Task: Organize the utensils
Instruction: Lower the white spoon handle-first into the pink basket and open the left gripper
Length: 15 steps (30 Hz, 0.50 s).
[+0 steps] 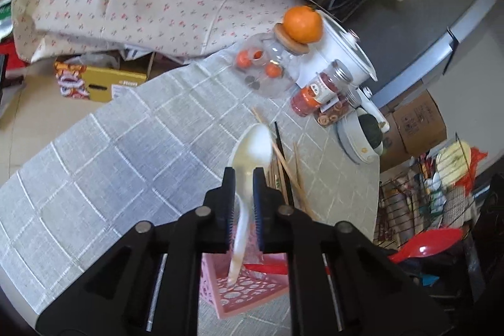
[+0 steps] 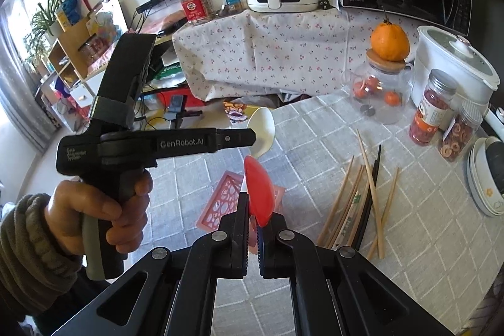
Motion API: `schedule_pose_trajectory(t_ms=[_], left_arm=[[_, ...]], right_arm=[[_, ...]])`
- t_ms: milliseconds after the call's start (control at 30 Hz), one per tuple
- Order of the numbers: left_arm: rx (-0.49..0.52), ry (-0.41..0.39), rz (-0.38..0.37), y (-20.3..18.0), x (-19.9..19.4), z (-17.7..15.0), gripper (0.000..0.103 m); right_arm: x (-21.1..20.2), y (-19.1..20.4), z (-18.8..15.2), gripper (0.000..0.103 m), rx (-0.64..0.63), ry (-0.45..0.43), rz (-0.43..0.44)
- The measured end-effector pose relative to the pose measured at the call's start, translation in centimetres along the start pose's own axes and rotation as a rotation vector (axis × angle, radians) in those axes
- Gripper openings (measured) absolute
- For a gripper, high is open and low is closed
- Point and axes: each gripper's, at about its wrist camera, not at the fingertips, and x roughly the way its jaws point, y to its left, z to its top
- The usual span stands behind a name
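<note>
Your left claw [image 1: 245, 175] grips the white spoon [image 1: 253, 147], bowl toward twelve o'clock; the pink basket [image 1: 249, 288] sits below at six. Your right claw [image 2: 254, 210] clamps the red spoon [image 2: 260, 194].

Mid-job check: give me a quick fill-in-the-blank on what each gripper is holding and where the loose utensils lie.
1. The left gripper is shut on a ____ spoon.
2. The right gripper is shut on a ____ spoon.
3. The pink basket sits under the spoon in the ____ gripper.
4. The loose utensils lying on the checked tablecloth are ____.

Missing words: white; red; left; chopsticks
</note>
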Motion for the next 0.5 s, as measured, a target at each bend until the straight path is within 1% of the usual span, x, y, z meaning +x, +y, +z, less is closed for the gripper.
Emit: schedule_pose_trajectory(t_ms=[100, 167, 200, 233, 300, 433, 500], left_arm=[[0.025, 0.025, 0.012, -0.5, 0.4, -0.2, 0.012], [0.01, 0.047, 0.036, -0.3, 0.9, -0.1, 0.015], [-0.006, 0.06, 0.037, 0.0, 1.1, 0.0, 0.024], [-0.017, 0.069, 0.04, 0.2, 1.3, 0.1, 0.035], [-0.019, 0.071, 0.051, 0.2, 1.4, -0.1, 0.041], [-0.015, 0.094, 0.05, 0.1, 2.2, -0.2, 0.041], [-0.002, 0.087, 0.055, 0.0, 2.5, -0.2, 0.041]], right_arm=[[0.3, 0.2, -0.1, 0.004, -0.006, 0.01, -0.002], [0.6, 0.3, -0.1, 0.004, -0.012, 0.018, -0.008], [0.6, 0.3, -0.1, 0.004, -0.013, 0.02, -0.009], [0.7, 0.2, -0.1, 0.004, -0.012, 0.021, -0.01], [0.7, 0.2, -0.1, 0.004, -0.008, 0.021, -0.008], [0.8, 0.1, -0.2, 0.004, -0.005, 0.026, -0.006], [0.9, 0.2, -0.2, 0.004, -0.008, 0.029, -0.006]])
